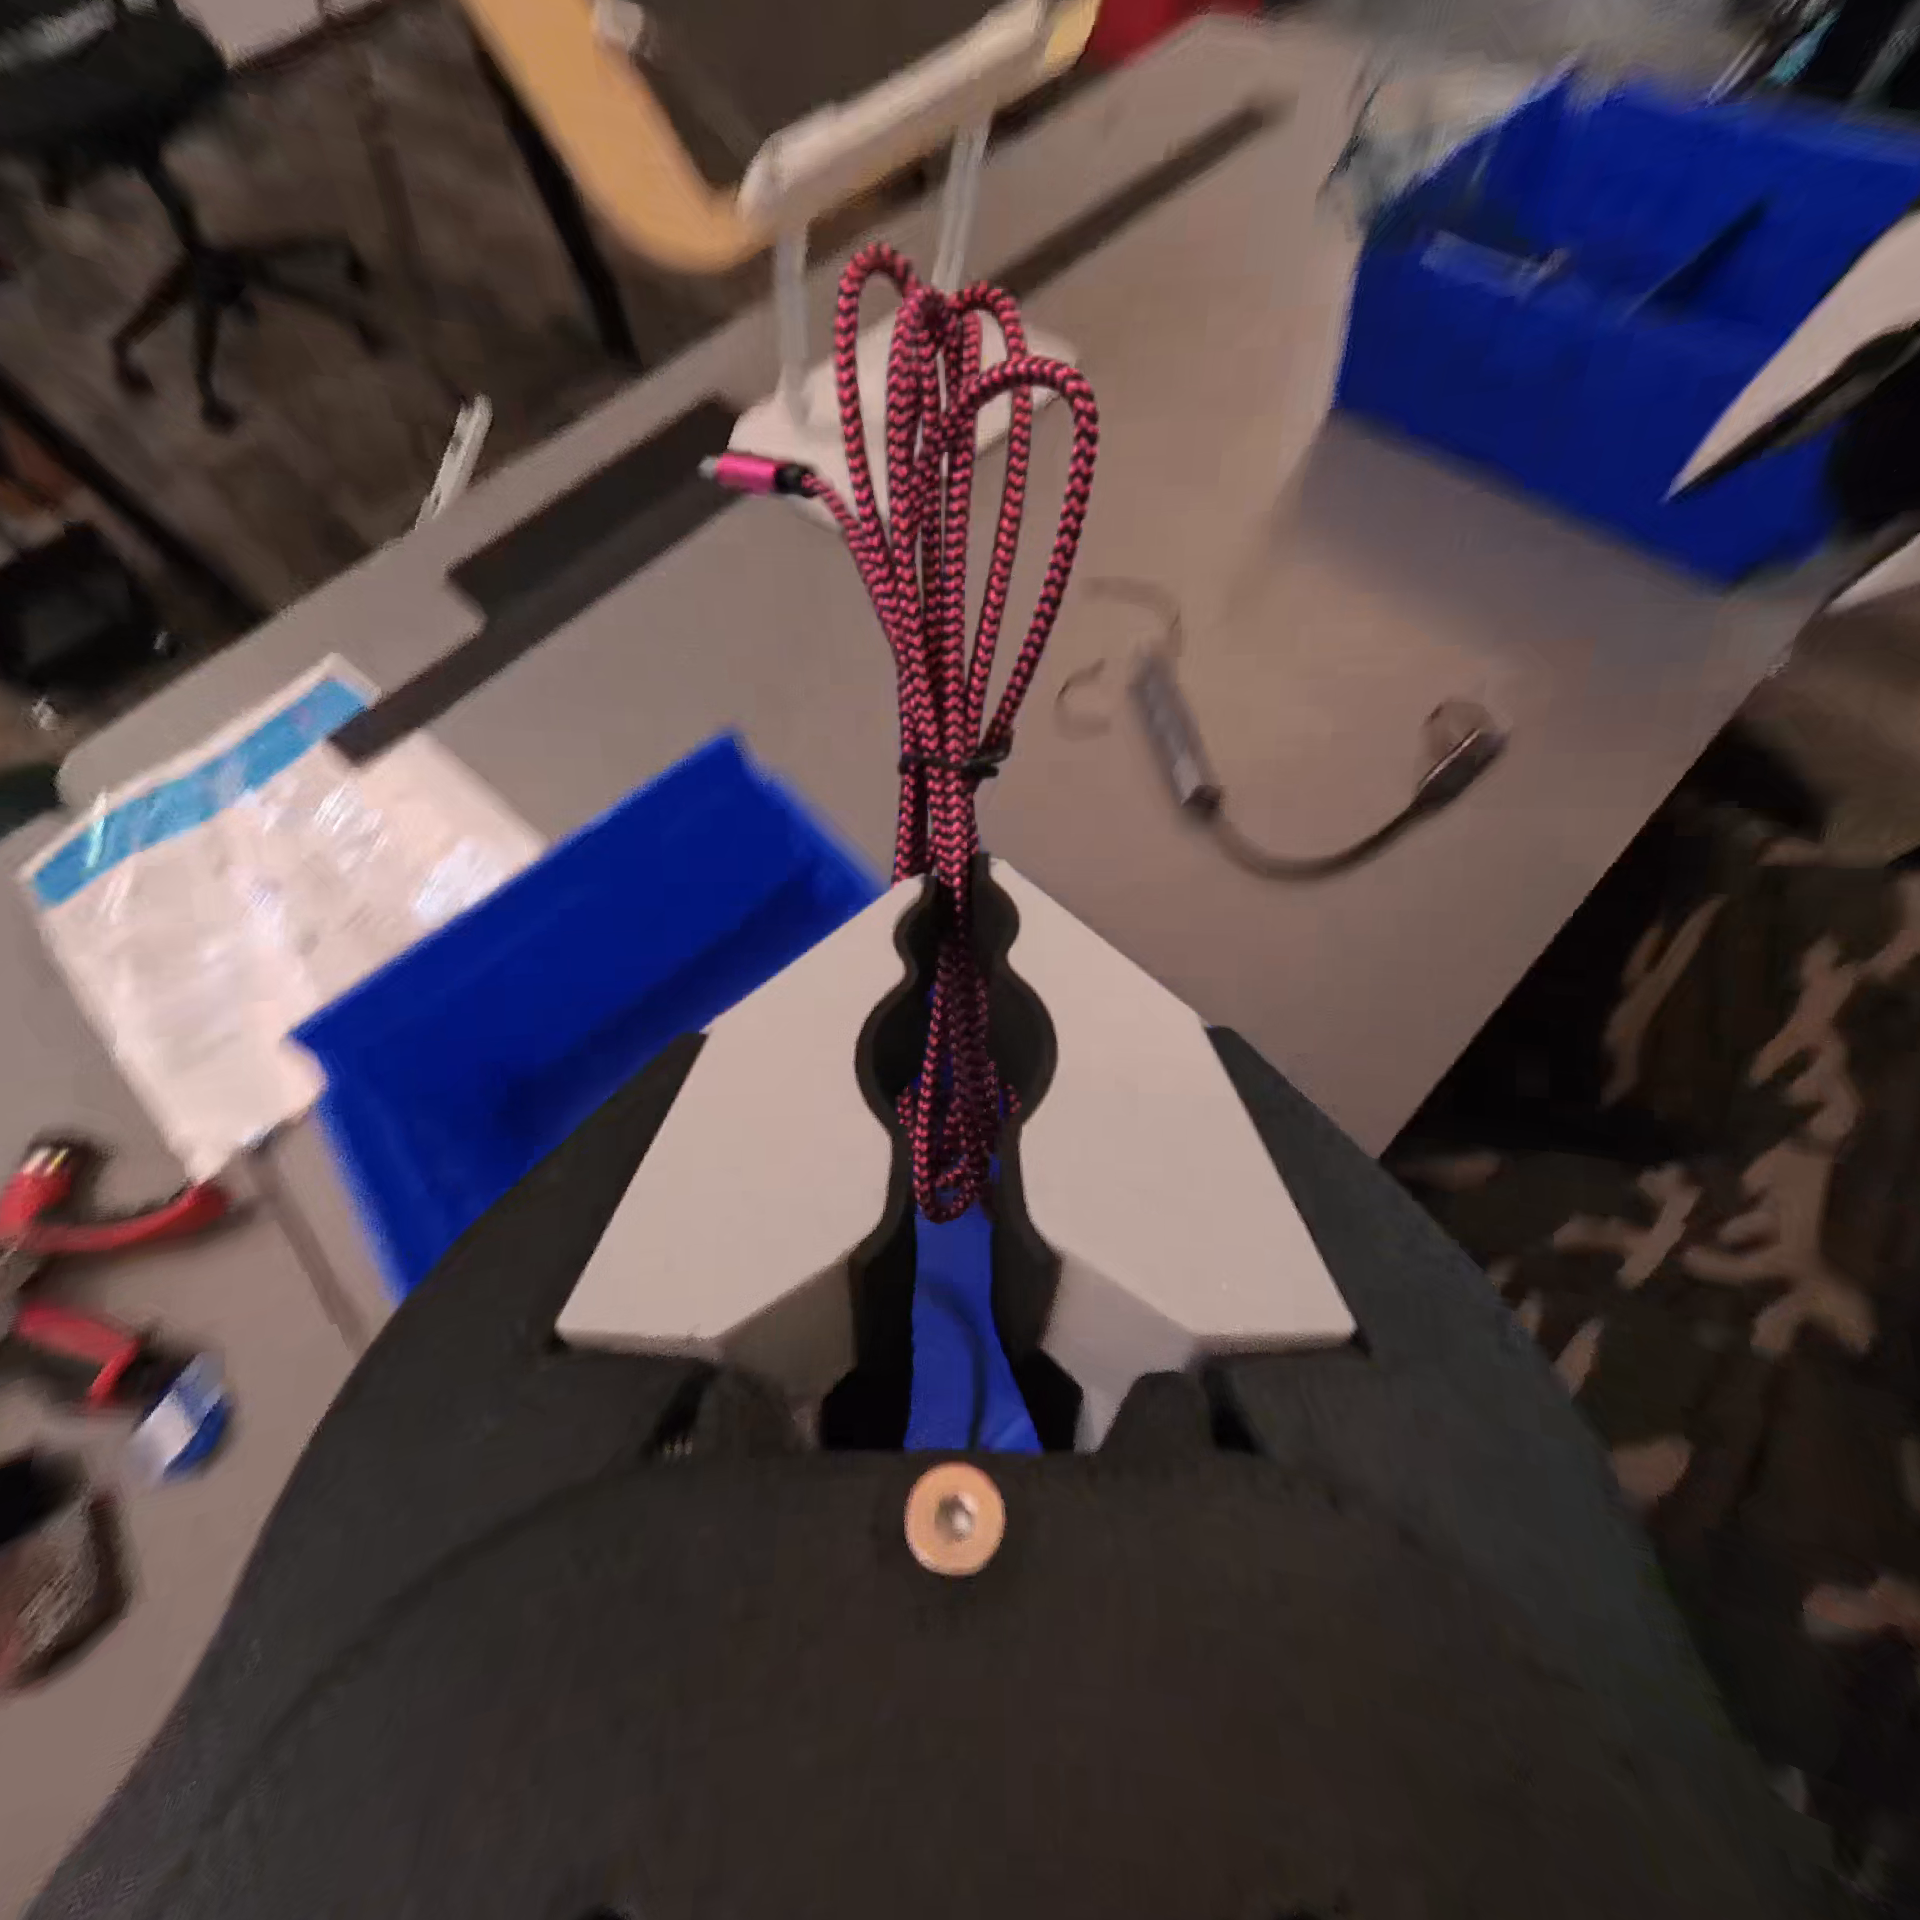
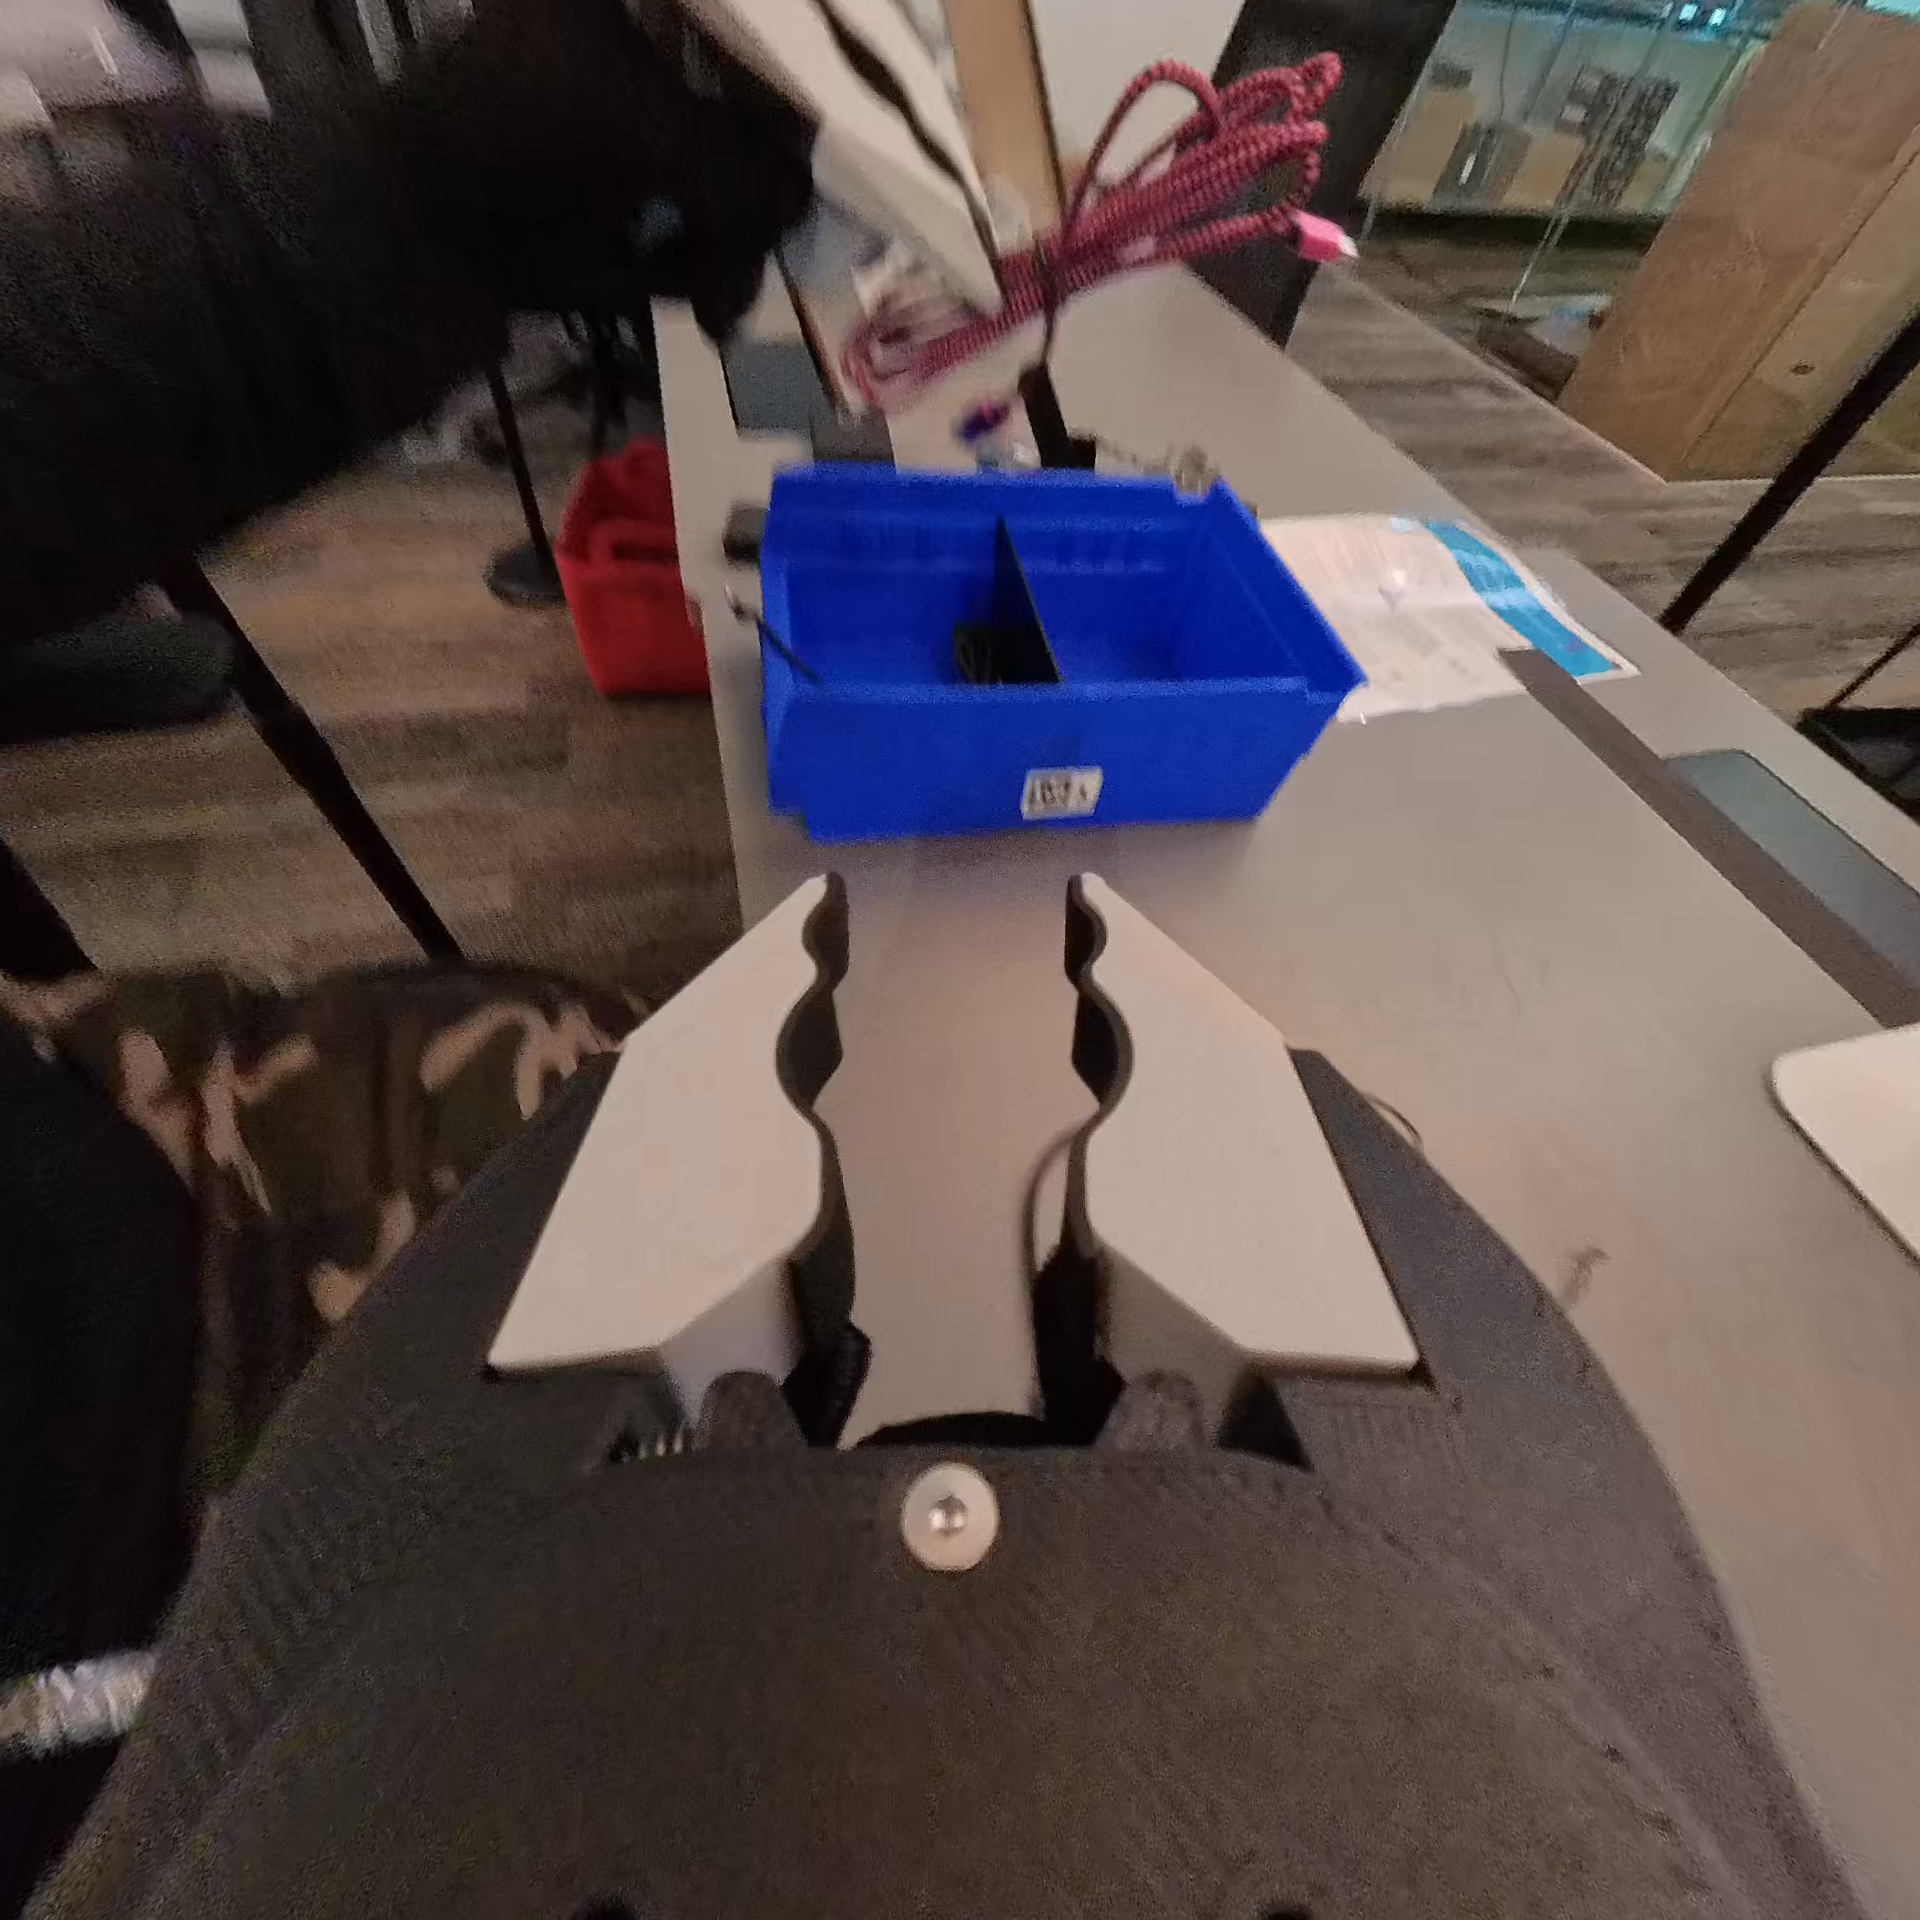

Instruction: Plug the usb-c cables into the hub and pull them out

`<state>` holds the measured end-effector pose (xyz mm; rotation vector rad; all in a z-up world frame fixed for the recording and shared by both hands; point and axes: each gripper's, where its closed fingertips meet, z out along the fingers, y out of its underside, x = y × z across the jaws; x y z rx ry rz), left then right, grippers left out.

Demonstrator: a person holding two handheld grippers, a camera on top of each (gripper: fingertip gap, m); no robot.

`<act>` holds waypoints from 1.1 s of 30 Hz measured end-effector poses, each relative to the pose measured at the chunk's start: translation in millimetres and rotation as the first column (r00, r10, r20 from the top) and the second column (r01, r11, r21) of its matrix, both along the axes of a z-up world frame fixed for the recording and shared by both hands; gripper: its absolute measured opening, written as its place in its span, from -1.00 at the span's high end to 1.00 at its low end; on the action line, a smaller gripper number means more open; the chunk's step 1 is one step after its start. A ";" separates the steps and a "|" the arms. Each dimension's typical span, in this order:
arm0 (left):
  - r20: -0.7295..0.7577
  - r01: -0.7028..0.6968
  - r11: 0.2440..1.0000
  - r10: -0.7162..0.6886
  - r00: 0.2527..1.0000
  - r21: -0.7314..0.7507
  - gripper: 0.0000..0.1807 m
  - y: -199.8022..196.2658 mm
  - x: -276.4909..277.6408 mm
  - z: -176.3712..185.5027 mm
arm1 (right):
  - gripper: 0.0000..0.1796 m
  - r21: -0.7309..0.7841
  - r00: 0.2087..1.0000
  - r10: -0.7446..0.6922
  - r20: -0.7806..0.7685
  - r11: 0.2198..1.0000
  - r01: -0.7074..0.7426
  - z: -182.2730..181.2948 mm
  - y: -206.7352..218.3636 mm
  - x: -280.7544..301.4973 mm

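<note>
My left gripper (image 1: 954, 883) is shut on a bundled pink-and-black braided usb-c cable (image 1: 951, 582) and holds it in the air above the grey table (image 1: 1195, 935). The bundle's pink plug (image 1: 750, 475) sticks out to the left. The cable also shows in the right wrist view (image 2: 1153, 208), held high by the left gripper's white fingers (image 2: 914, 135). A grey hub (image 1: 1174, 727) with a short dark lead lies on the table beyond, to the right. My right gripper (image 2: 951, 883) is open and empty, low over the table. Its fingertip shows in the left wrist view (image 1: 1787, 416).
A blue bin (image 2: 1039, 748) with a black divider stands on the table ahead of the right gripper; it shows in the left wrist view (image 1: 520, 1049). A second blue bin (image 1: 1600, 312) stands far right. Plastic-wrapped sheets (image 1: 239, 883) and red tools (image 1: 94, 1226) lie at left. The left gripper's tips are roughly 20 centimeters from the right gripper's.
</note>
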<state>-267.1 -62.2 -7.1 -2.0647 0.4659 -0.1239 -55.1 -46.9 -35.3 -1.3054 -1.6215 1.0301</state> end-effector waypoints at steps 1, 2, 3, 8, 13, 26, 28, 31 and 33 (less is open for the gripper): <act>0.024 0.022 0.999 -0.023 0.999 0.029 0.96 8.4 20.1 8.0 | 0.55 -0.059 0.999 -0.004 -0.039 0.998 0.002 11.2 -2.5 -7.7; 0.028 0.050 0.998 -0.051 0.998 0.049 0.97 15.8 40.3 13.1 | 0.53 -0.123 0.997 -0.013 -0.072 0.992 0.004 21.4 -3.4 -15.4; 0.023 0.068 0.995 -0.069 0.997 0.077 0.97 23.3 58.7 17.7 | 0.49 -0.174 0.994 -0.027 -0.102 0.985 0.009 30.1 -2.2 -22.8; -0.065 0.147 0.980 -0.139 0.988 0.135 0.97 48.7 134.2 18.4 | 0.25 -0.380 0.958 -0.164 -0.235 0.923 0.065 55.2 30.5 -45.5; -0.119 0.217 0.963 -0.199 0.973 0.159 0.97 51.3 172.9 4.1 | 0.60 -0.575 0.915 -0.186 -0.358 0.816 -0.060 68.0 49.1 -42.8; 0.327 0.456 0.890 -0.441 0.836 0.033 0.18 23.6 199.4 -6.3 | 0.92 -0.540 0.930 0.019 -0.366 0.810 -0.229 68.4 26.8 -29.4; 0.310 0.448 0.893 -0.437 0.845 0.036 0.13 23.3 193.4 -5.2 | 0.92 -0.545 0.913 0.043 -0.405 0.790 -0.279 74.9 23.1 -23.8; 0.411 0.534 0.844 -0.508 0.757 0.060 0.15 13.5 209.5 0.0 | 0.92 -0.526 0.894 0.133 -0.428 0.768 -0.366 80.5 7.0 -20.6; 0.490 0.614 0.788 -0.550 0.677 0.037 0.23 5.4 229.7 -9.9 | 0.92 -0.505 0.864 0.210 -0.458 0.738 -0.447 84.9 -10.9 -20.4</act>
